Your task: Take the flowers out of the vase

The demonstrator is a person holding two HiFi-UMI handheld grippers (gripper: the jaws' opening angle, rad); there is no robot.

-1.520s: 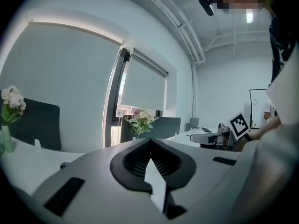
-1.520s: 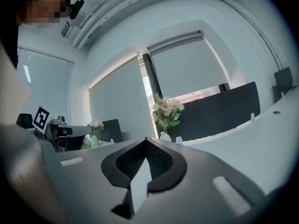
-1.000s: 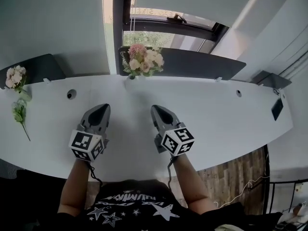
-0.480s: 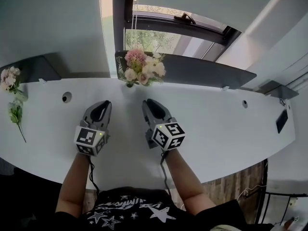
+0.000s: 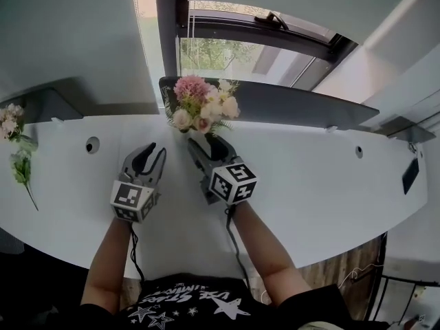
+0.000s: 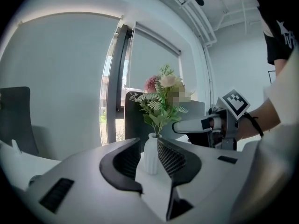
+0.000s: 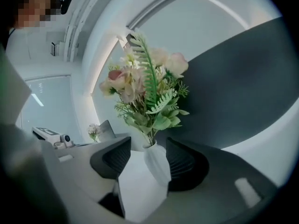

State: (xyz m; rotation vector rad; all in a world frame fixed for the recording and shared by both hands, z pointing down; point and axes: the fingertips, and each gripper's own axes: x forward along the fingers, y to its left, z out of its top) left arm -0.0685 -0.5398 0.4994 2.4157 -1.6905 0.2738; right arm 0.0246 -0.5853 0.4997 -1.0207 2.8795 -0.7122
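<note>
A bouquet [image 5: 201,105] of pink and cream flowers with green fern stands in a small white ribbed vase [image 7: 157,162] at the back of the white table [image 5: 316,184]. My right gripper [image 5: 206,145] is at the vase. Its jaws have just been opening, and the vase now stands between them, close to the right pad. My left gripper [image 5: 154,154] lies a little to the left of the vase and short of it. Its jaws have also just been opening and stand partly open with nothing between them. In the left gripper view the vase [image 6: 151,154] shows ahead, with the right gripper [image 6: 187,126] reaching in beside it.
A second bunch of flowers [image 5: 15,133] lies at the table's far left edge. A dark partition panel [image 5: 295,105] runs behind the vase, below a window. Cable holes [image 5: 92,145] [image 5: 358,152] sit in the tabletop. A dark object [image 5: 411,176] lies at the far right.
Both grippers have moved forward across the table toward the vase. Both sets of jaws were shut and now stand open, the right wider, with the vase between the right jaws.
</note>
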